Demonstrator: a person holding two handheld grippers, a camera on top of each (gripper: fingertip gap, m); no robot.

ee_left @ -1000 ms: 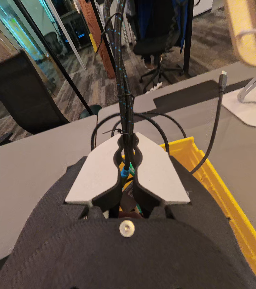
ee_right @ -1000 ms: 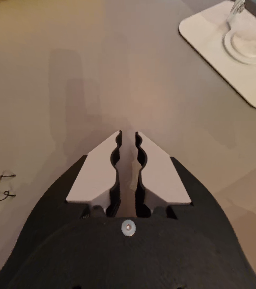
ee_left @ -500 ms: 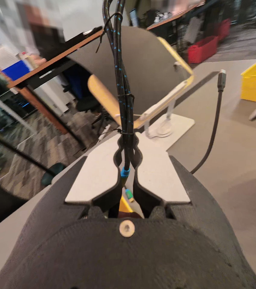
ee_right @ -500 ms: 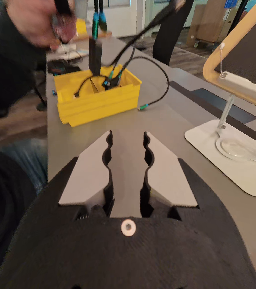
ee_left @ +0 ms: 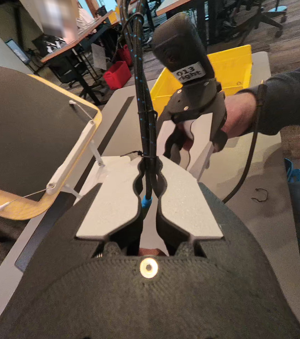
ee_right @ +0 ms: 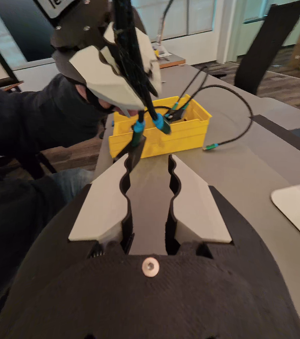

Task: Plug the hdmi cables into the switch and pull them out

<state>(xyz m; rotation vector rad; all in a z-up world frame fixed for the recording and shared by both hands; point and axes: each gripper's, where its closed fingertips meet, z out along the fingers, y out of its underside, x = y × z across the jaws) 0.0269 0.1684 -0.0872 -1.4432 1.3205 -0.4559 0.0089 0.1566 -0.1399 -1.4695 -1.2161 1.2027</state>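
Observation:
My left gripper (ee_left: 150,162) is shut on a bundle of black braided HDMI cables (ee_left: 145,102) that rises upward between its fingers. In the right wrist view the left gripper (ee_right: 134,73) hangs at upper left with the bundle (ee_right: 132,60) through it. Two blue-collared plugs dangle below. One plug (ee_right: 138,134) sits in a small black switch (ee_right: 136,150). The other plug (ee_right: 164,126) hangs free. My right gripper (ee_right: 148,158) is open and empty, its left fingertip right by the switch. It also shows in the left wrist view (ee_left: 187,159), held by a hand.
A yellow bin (ee_right: 182,135) on the grey table holds more cables. A loose cable with a green plug (ee_right: 210,146) lies to its right. A white lamp base (ee_right: 296,207) is at the right. A wood-edged dark panel (ee_left: 26,128) stands left. Yellow bins (ee_left: 230,64) sit farther back. My right fingertips sit around 6 centimeters from my left ones.
Both views have swung round. The right gripper has opened wider and come up close to the hanging switch. The left gripper keeps its hold on the cable bundle and now faces the right gripper.

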